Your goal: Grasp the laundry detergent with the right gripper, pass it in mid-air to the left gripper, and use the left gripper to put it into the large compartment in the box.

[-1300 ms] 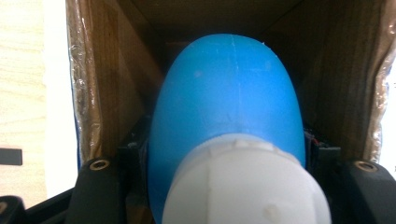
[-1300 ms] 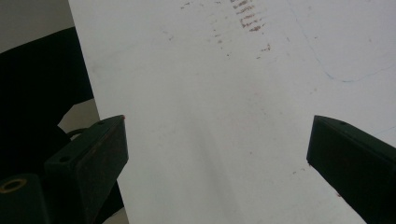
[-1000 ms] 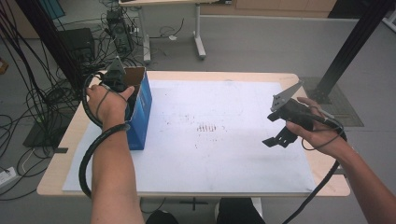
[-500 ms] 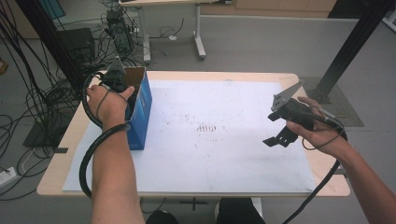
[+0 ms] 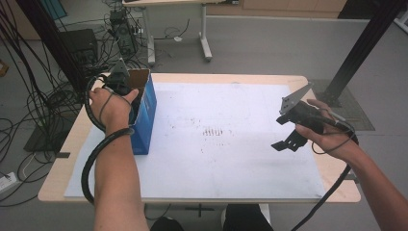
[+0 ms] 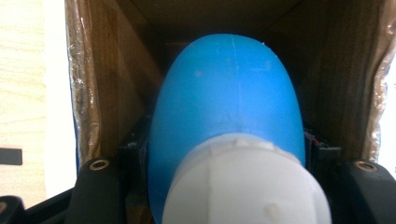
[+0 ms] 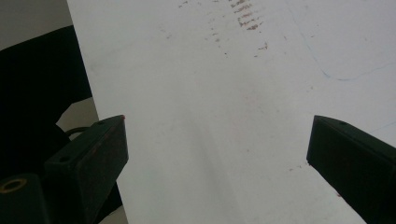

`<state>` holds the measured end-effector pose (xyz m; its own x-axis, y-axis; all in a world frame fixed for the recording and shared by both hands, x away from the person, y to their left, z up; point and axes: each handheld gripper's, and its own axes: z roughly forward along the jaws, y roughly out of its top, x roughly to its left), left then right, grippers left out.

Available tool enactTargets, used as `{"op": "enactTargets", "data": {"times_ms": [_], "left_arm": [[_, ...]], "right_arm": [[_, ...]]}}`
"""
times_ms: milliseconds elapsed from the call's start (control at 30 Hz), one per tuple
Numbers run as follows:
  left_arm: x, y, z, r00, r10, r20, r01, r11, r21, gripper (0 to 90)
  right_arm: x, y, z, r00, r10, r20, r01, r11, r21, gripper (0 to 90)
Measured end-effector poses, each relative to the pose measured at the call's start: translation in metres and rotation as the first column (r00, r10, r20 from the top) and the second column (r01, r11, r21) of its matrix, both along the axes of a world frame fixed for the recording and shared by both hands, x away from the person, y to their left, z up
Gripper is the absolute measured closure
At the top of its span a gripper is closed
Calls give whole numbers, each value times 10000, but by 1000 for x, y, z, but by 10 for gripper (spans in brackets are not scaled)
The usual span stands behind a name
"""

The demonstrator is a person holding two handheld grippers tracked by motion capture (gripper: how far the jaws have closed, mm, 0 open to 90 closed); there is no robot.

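A blue bottle (image 6: pixel 229 98) with a white cap (image 6: pixel 245 186) is clamped between the jaws of my left gripper (image 6: pixel 229 158), base first inside an open cardboard box (image 6: pixel 112 74). From above, that box (image 5: pixel 144 120) is blue-sided and stands upright at the table's left, and my left gripper (image 5: pixel 120 83) reaches down into its open top. My right gripper (image 5: pixel 287 141) hovers over the right part of the white sheet (image 5: pixel 216 134). Its jaws stand wide apart with nothing between them, over the white sheet (image 7: pixel 210 116).
The wooden table (image 5: pixel 315 89) is covered by the white sheet, which has faint brown smudges (image 5: pixel 211 132) near its middle. Cables (image 5: pixel 43 110) and a black stand crowd the floor at left. A black post (image 5: pixel 361 48) rises at the back right.
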<state>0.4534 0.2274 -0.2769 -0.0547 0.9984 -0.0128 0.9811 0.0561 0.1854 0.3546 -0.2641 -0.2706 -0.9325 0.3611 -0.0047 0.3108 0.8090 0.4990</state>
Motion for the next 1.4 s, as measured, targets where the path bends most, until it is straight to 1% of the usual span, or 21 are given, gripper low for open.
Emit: {"op": "enactTargets", "data": {"times_ms": [167, 800, 1100, 1400], "left_arm": [[0, -1, 0, 10000, -34, 18, 34, 10000, 38, 367], [0, -1, -1, 10000, -31, 64, 31, 10000, 12, 365], [0, 0, -1, 10000, -7, 64, 7, 10000, -84, 361], [1, -2, 0, 10000, -82, 55, 83, 10000, -5, 361]], "right_arm": [[0, -1, 1, 10000, -19, 36, 19, 10000, 65, 53], [0, 1, -1, 10000, 27, -13, -27, 10000, 35, 53], [0, 1, 0, 10000, 61, -9, -61, 10000, 18, 53], [1, 1, -1, 10000, 55, -50, -54, 10000, 40, 53]]}}
